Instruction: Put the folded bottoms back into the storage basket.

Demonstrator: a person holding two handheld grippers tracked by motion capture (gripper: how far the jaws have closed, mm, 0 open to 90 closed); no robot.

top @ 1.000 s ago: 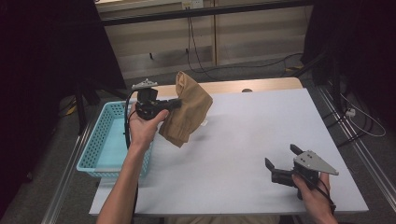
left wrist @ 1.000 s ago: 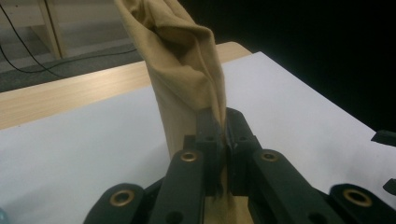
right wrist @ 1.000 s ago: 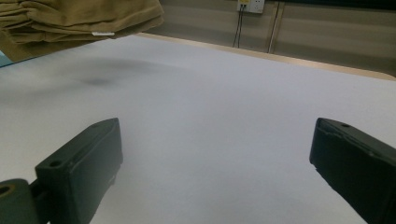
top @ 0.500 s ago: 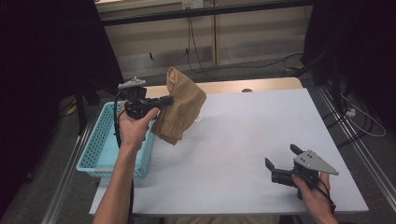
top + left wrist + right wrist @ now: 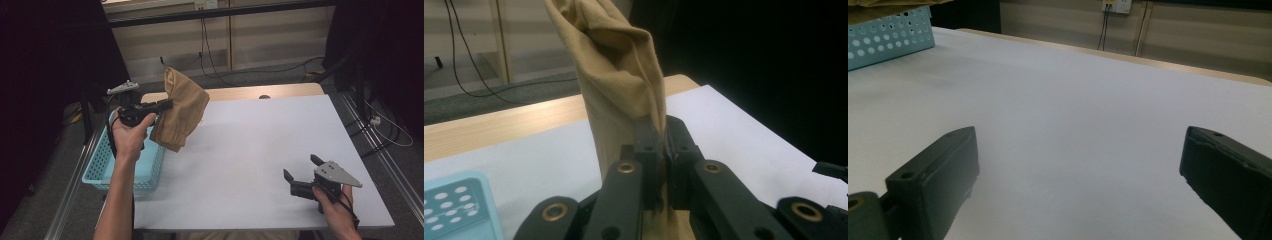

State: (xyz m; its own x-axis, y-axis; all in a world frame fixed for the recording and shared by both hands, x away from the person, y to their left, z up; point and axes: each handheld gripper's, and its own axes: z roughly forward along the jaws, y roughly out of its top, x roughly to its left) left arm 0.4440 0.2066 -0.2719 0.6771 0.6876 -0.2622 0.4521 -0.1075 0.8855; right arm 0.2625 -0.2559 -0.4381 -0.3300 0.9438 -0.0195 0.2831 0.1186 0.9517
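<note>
High view: left tool [image 5: 167, 104] clamped a soft, creased tan cloth [image 5: 182, 107], hanging above the perforated teal basket [image 5: 107, 172] at the bench [image 5: 250, 150] edge. Left gripper view: pinched folded fabric. Right gripper view: right tool [image 5: 1078, 165] gaped wide, empty, over smooth white.

Left tongs [image 5: 167, 104], clamped on cloth [image 5: 182, 107], now farther left and higher than second ago. Cloth carried along: earlier hanging over counter's [image 5: 250, 150] left part, now over its left edge, lower hem just beside basket [image 5: 107, 167]. Left hand [image 5: 131, 135] now above basket; forearm angled more steeply leftward.
</note>
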